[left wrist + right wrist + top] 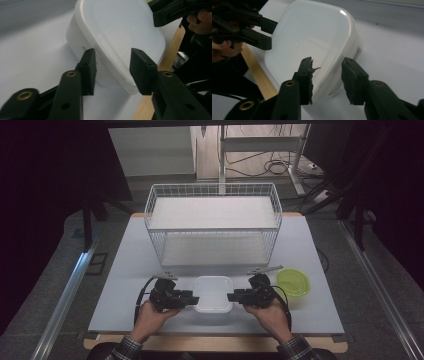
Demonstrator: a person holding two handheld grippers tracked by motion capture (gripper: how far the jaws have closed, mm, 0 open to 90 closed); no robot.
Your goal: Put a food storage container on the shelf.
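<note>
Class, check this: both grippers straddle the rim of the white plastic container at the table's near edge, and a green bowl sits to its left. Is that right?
One slip: the green bowl sits to the right of the white container, beside the right gripper, as the high view shows. The left gripper and right one do straddle its rim.

tub (117, 32) top cut off, label text (357, 53) too blurry to read

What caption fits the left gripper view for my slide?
Left tongs open astride the rim of the white tub on the table.
</note>
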